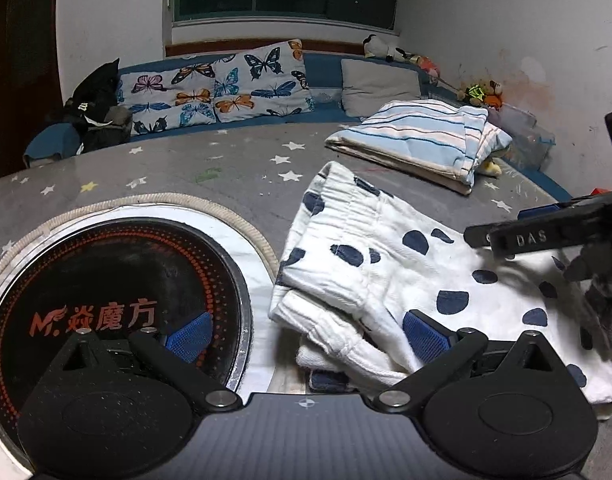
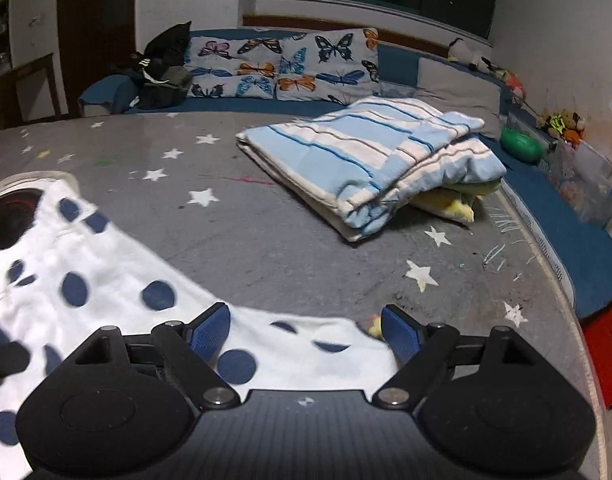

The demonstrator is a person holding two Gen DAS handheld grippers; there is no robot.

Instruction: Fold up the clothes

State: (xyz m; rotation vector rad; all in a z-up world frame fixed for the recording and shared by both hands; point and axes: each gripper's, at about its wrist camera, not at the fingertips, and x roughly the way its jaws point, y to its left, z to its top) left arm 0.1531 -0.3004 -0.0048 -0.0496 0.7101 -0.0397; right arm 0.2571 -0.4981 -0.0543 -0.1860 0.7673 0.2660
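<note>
Your left gripper (image 1: 306, 334) is spread wide and grips nothing. One blue pad sits over the round black cooker (image 1: 118, 300) set into the table (image 1: 234, 168); the other pad rests low on the spotted shorts (image 1: 385, 264). Your right gripper (image 2: 306, 330) is spread wide too, and its pads stand on each side of the white cloth's edge without pinching it.

The shorts are white with dark blue dots. They lie bunched on the grey star table, just beside the cooker, and one end touches the cooker's rim. In the left view, your right gripper's black arm crosses over the far end of the shorts.

Behind the shorts, well apart, a folded striped blanket (image 2: 365, 160) lies on the table. Something yellow (image 2: 453, 206) pokes out from under it. A green thing (image 2: 521, 145) sits by the table's far edge, next to a clear bin (image 2: 585, 184) with small things inside; you cannot tell what they are. A red stool (image 2: 607, 352) stands at the right. Butterfly pillows (image 2: 286, 66) and a dark pile of clothes (image 2: 162, 72) lie on the blue bench at the back
</note>
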